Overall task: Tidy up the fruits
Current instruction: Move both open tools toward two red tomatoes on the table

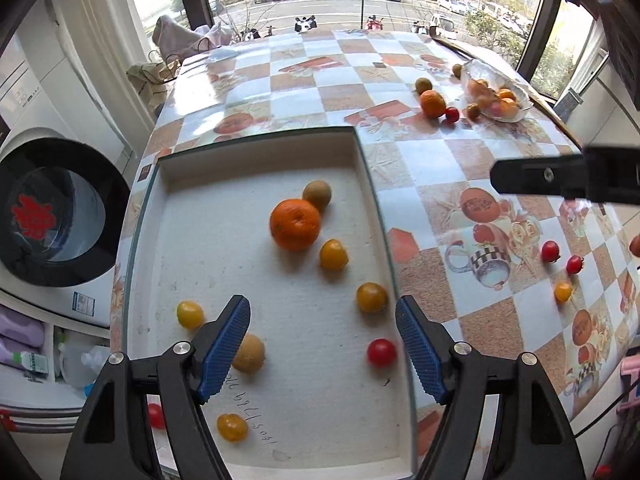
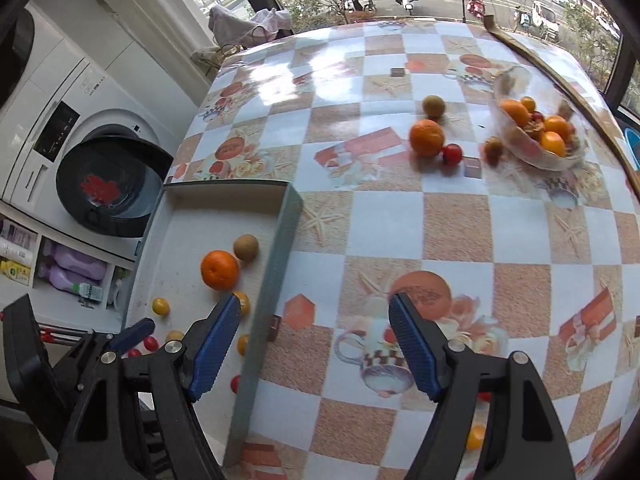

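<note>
Both the left hand-held gripper and right hand-held gripper are held wide, empty; loose tomatoes right of the tray are probably best pinched gently.

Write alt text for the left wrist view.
The open left gripper hovers empty over a white tray holding an orange and scattered small red, yellow and brown fruits. More fruit lies beyond on the checkered tablecloth, some in a clear bowl.
</note>
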`<state>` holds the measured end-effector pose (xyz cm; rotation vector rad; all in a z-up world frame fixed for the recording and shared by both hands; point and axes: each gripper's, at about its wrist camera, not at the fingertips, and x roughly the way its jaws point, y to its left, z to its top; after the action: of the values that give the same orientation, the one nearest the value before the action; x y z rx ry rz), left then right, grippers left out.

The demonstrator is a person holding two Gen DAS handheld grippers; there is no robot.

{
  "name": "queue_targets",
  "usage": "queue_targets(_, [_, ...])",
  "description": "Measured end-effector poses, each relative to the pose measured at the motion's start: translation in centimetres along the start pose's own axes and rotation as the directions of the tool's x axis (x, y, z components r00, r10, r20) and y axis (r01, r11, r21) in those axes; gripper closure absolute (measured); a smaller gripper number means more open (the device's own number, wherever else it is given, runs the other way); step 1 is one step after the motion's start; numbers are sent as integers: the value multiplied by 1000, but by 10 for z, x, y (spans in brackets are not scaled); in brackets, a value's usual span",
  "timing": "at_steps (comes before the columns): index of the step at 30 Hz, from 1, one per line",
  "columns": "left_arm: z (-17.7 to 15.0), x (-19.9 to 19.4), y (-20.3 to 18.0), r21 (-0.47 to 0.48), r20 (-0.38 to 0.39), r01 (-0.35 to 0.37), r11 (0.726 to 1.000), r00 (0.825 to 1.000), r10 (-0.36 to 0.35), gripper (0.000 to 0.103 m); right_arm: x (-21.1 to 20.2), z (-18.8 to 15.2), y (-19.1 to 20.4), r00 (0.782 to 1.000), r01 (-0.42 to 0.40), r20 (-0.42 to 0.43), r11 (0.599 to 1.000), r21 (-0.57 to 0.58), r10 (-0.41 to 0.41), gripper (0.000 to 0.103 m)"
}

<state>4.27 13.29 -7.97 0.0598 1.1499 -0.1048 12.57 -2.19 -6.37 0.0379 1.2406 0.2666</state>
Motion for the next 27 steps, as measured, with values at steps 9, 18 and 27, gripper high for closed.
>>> queue_targets(9, [23, 6, -89, 151, -21, 144, 978, 990, -142, 27, -38, -74, -115, 979, 200, -70, 969, 143, -192, 23])
queue_targets(18, [34, 37, -164, 272, -97, 258, 927, 966, -240, 27, -30, -103, -159, 978, 200, -98, 959, 199, -184, 45])
queue_targets(27, [46, 68, -196, 301, -154, 295, 907, 953, -259, 27, -25, -109, -167, 990, 122, -87, 980, 160, -109, 52])
